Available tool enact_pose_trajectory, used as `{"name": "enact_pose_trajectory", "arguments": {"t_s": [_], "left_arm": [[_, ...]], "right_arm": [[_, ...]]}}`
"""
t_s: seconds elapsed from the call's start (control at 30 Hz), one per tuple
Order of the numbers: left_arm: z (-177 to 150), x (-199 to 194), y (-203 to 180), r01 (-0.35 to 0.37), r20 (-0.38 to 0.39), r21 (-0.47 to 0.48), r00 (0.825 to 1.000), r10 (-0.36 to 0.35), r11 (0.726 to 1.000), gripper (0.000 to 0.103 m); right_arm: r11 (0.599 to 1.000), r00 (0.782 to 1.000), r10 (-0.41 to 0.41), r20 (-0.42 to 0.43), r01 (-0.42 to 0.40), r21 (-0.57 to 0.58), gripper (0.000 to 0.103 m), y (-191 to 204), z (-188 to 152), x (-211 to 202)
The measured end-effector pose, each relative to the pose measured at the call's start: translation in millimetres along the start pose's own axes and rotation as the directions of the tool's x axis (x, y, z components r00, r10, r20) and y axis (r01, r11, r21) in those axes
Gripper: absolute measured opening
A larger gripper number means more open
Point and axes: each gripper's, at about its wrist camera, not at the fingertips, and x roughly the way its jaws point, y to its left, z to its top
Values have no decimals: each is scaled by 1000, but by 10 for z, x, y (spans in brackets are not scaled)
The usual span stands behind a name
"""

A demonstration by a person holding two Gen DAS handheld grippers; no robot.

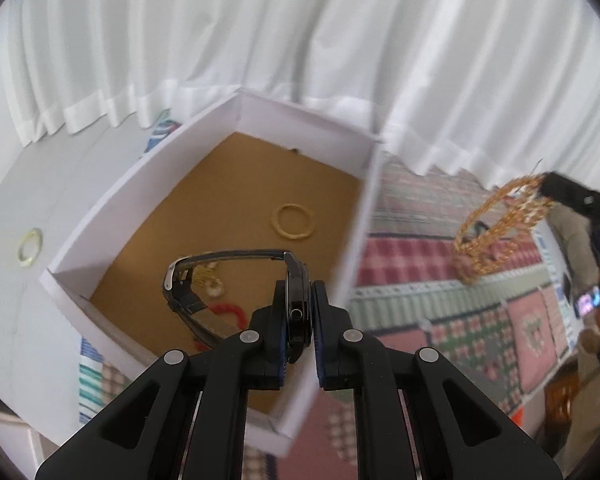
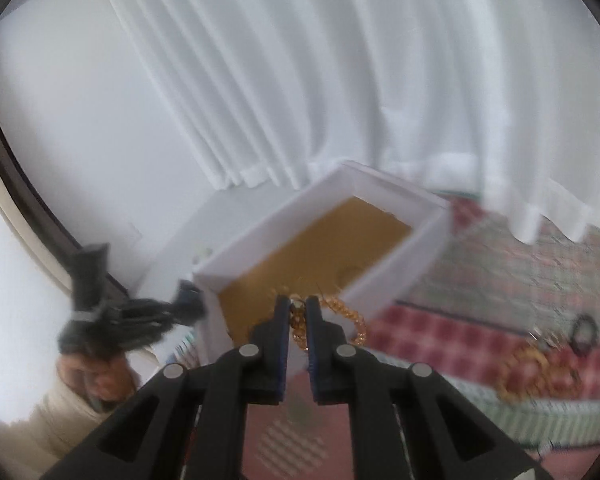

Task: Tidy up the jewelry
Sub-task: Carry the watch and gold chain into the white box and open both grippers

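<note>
Watch (image 1: 299,312) first: your left gripper (image 1: 300,304) clamps its dark case edge-on between the two fingers, and the black strap (image 1: 204,276) loops out to the left, hanging over the inside of the white box (image 1: 112,204). Your left gripper is therefore closed on the watch, above the near part of the box.

Under the strap, on the brown floor of the box, you see a red beaded piece (image 1: 230,312) and a small pale gold piece (image 1: 210,280); their exact kind is not clear. Farther in, a thin gold ring-shaped bangle (image 1: 294,221) lies flat and alone near the middle of the floor.

Outside the box, on the white surface to its left, a pale yellowish ring (image 1: 30,247) lies apart from everything.

In the right wrist view, your right gripper (image 2: 299,312) holds a gold chain (image 2: 348,314) pinched between its fingers, narrow gap, with links hanging to the right over the near corner of the box. From the left view this chain dangles in loops above the checked pink and green cloth (image 1: 440,264).

On that cloth, far to the right, a gold jewelry heap (image 2: 540,376) and a dark ring (image 2: 584,330) lie blurred. White curtain (image 1: 300,40) hangs behind all.
</note>
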Motion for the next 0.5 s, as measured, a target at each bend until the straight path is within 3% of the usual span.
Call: {"name": "enact_pose_trajectory", "arguments": {"t_s": [0.2, 0.37, 0.5], "left_arm": [[124, 388, 456, -78, -36, -78, 997, 76, 994, 9], [150, 691, 805, -154, -81, -124, 986, 145, 980, 9], [103, 969, 1022, -194, -124, -144, 976, 177, 970, 10]], "right_arm": [[998, 997, 60, -43, -61, -19, 8, 229, 272, 798], [996, 991, 81, -102, -84, -24, 8, 311, 267, 1434], [996, 977, 81, -195, -84, -11, 8, 306, 82, 2008]]}}
